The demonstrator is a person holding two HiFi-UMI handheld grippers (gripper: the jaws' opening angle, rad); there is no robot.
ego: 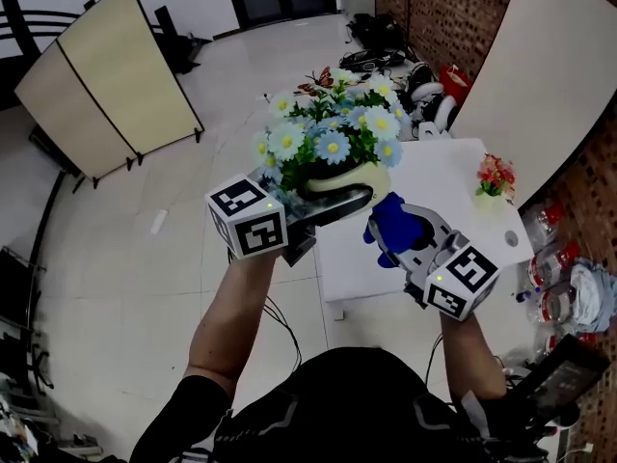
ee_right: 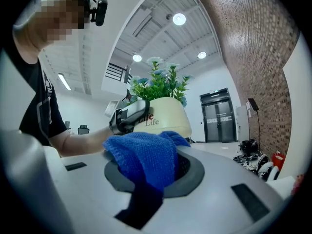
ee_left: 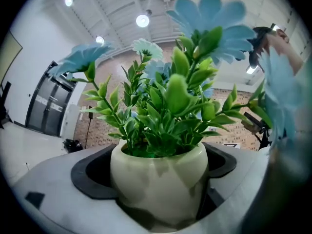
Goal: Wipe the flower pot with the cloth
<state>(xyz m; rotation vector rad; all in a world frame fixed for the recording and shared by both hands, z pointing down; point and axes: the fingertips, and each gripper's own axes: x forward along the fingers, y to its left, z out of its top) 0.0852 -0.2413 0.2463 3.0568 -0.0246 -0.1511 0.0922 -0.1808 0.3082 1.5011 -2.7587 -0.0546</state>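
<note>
Head view: our left tool (ego: 335,204) clamps the pot (ego: 366,178); our right tool (ego: 399,233), clamped on the cloth (ego: 388,218), sits just right of the pot.

Bright open hall, brick along the right

A pale glossy floor (ego: 251,75) is gleaming under round ceiling lights (ee_right: 179,19). A beige folding screen (ego: 125,66) is standing left, a brick wall (ego: 434,8) is running behind the white tabletop (ego: 443,181), and dark double doors (ee_right: 219,115) are showing beyond.
</note>
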